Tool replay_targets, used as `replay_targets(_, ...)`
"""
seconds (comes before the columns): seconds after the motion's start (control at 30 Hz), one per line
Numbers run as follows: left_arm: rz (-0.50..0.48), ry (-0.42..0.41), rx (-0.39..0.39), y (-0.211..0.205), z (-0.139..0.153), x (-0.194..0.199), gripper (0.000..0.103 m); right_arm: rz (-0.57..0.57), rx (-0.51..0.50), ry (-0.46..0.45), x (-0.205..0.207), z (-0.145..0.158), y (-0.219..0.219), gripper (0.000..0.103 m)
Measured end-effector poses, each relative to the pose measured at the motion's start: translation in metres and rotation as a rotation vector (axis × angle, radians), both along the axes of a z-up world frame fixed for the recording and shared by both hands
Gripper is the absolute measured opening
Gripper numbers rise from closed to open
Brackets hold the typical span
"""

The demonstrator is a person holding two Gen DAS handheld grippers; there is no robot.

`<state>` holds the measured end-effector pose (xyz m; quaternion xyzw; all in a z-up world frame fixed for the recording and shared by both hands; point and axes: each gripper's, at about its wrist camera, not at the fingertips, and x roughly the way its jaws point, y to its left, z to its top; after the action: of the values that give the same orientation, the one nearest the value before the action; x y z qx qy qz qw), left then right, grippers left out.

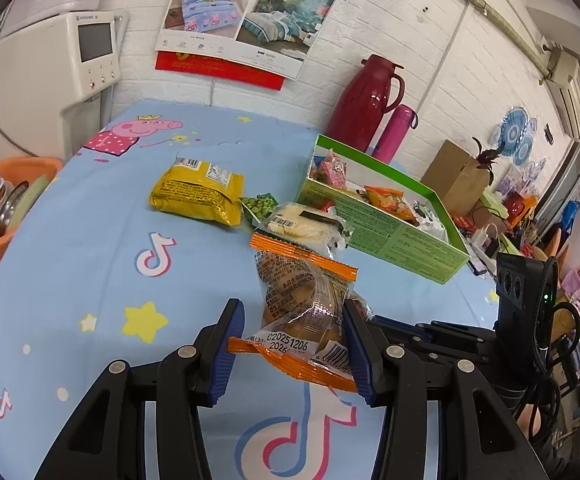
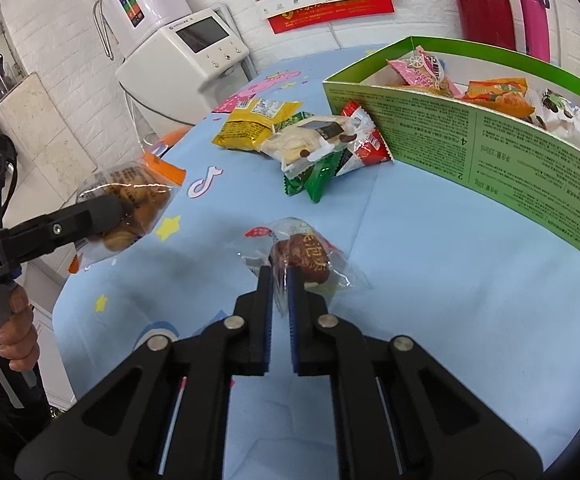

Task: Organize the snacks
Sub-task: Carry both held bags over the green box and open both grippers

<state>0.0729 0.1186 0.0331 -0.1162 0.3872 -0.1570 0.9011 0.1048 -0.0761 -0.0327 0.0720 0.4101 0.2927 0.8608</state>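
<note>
Blue cartoon tablecloth [image 1: 90,248], white brick wall [image 1: 370,20] — red thermos [image 1: 364,100]

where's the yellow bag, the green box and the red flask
yellow bag [image 1: 196,194], left wrist view, middle of its back face
green box [image 2: 490,152], right wrist view, printed front wall
red flask [image 1: 360,106], left wrist view, body

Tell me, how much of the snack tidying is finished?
Partly done. Several packets already lie in the green box. In hand: the left tongs grip an orange-edged cookie packet, and the right tongs pinch a clear packet with a brown cake. Still loose on the table: the yellow bag, a pale biscuit pack and the green and red packets under it.
</note>
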Motion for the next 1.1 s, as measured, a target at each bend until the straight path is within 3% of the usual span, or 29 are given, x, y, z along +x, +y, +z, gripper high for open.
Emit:
replay_targets(0.07,0.004,-0.001,0.003,0.001,0.0,0.0,0.049,-0.01,-0.011,-0.013,-0.002,0.003,0.0,0.013)
replay_targets(0.1,0.007,0.0,0.003,0.002,0.0,0.0,0.049,-0.006,-0.014,-0.013,-0.002,0.004,0.001,0.031)
replay_targets(0.13,0.011,0.002,0.0,0.003,-0.001,-0.001,0.049,0.001,-0.019,-0.013,-0.002,0.004,0.003,0.062)
replay_targets(0.2,0.021,0.006,-0.006,0.006,-0.002,-0.001,0.049,0.001,-0.033,-0.046,-0.003,0.006,0.007,0.083)
replay_targets(0.43,0.039,0.024,-0.01,0.014,-0.008,-0.001,0.049,0.069,-0.139,-0.058,0.02,-0.007,0.033,0.08)
replay_targets(0.47,0.04,0.025,-0.011,0.015,-0.008,-0.002,0.049,0.073,-0.15,-0.042,0.022,-0.012,0.034,0.074)
replay_targets(0.5,0.04,0.027,-0.011,0.016,-0.009,-0.003,0.049,0.065,-0.157,-0.037,0.023,-0.015,0.032,0.054)
replay_targets(0.63,0.04,0.029,-0.015,0.017,-0.009,-0.002,0.049,0.037,-0.045,-0.022,0.021,-0.008,0.014,0.044)
replay_targets(0.93,-0.031,-0.033,-0.031,-0.011,0.017,0.011,0.049,-0.002,0.094,-0.057,0.004,0.018,-0.019,0.042)
replay_targets(1.1,-0.089,-0.077,-0.037,-0.041,0.04,0.028,0.049,-0.07,0.117,-0.15,0.003,0.05,-0.048,0.042)
